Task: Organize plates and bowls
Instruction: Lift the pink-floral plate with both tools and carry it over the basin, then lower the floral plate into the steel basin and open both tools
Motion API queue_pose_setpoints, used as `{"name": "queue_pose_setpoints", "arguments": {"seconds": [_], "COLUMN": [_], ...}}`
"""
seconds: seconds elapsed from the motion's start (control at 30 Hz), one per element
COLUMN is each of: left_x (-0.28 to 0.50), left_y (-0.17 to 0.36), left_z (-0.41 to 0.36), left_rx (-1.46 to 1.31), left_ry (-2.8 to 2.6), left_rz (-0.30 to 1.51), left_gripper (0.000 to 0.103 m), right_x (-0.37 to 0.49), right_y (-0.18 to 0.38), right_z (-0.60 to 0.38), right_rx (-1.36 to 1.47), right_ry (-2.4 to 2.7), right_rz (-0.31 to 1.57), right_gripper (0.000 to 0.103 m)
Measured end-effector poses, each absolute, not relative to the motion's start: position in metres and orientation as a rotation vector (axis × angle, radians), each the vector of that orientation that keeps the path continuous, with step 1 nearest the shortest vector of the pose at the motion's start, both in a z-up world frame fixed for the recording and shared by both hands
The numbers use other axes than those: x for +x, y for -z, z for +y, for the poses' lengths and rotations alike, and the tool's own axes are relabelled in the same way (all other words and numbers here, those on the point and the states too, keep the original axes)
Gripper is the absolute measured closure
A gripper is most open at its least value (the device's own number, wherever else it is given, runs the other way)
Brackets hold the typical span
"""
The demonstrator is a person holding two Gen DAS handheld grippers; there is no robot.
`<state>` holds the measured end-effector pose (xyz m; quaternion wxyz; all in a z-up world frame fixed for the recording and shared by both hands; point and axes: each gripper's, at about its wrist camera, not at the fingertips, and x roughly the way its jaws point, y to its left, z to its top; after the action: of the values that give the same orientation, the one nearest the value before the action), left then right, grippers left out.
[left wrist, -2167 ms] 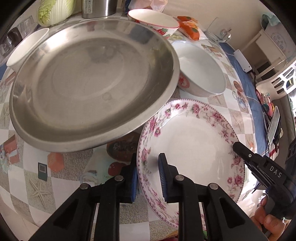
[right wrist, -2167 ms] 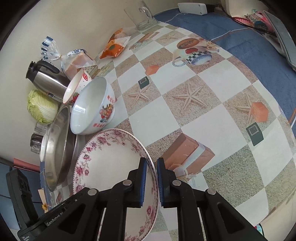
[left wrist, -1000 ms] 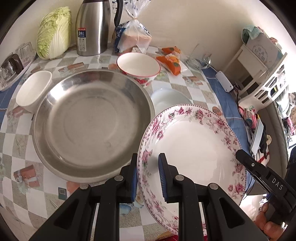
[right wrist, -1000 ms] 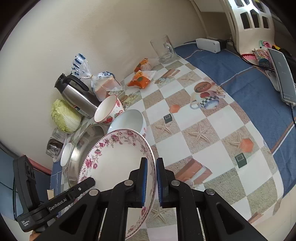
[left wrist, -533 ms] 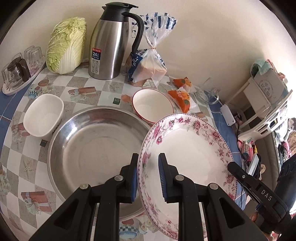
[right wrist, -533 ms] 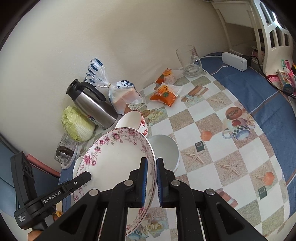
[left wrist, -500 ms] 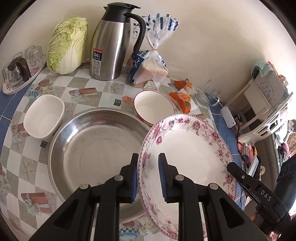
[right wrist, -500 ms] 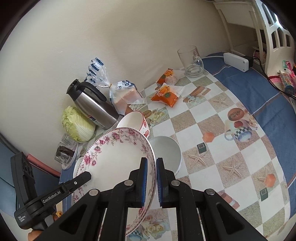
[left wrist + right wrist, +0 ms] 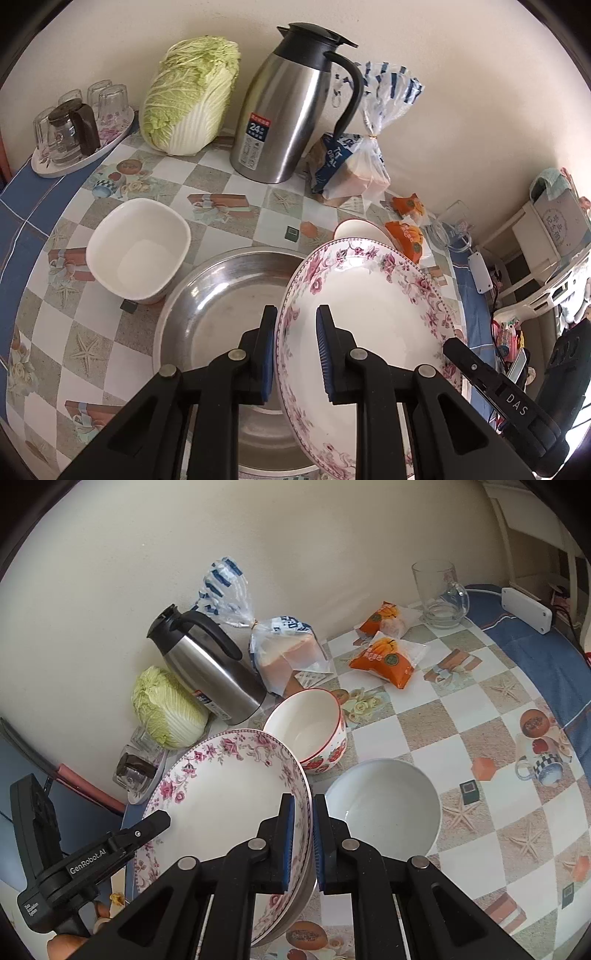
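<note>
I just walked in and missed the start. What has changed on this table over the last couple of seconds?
The floral plate, gripped at opposite rims by the left gripper and right gripper, has been lifted off the tablecloth and now hangs partly over the steel pan. Both grips stayed shut. The pan, bowls and thermos look unmoved.

The left gripper (image 9: 294,352) clamped the near-left rim of the floral plate (image 9: 373,314), held tilted over the steel basin (image 9: 221,314); a white bowl (image 9: 138,247) sat left.
</note>
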<state>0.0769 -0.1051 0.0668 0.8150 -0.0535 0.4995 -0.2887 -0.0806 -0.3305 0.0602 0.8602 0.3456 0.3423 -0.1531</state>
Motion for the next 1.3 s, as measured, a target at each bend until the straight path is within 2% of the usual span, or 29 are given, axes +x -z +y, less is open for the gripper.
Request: {"name": "queue_pose_setpoints", "arguments": {"seconds": [0.37,1.3], "left_x": [0.099,0.115], "left_y": [-0.047,0.008], "left_z": [-0.065,-0.075], "left_rx": [-0.185,-0.133], "left_ry": [0.543,0.496], "left_rz": [1.107,1.247], "left_gripper": [0.081,0.081], "right_x": [-0.044,-0.025], "right_y": [-0.047,0.005], "right_z": [-0.297,-0.3], "right_rx": [0.719,0.757], "right_ry": [0.239,0.286], "right_rz": [0.758,0.893], "right_gripper": [0.093,0.093]}}
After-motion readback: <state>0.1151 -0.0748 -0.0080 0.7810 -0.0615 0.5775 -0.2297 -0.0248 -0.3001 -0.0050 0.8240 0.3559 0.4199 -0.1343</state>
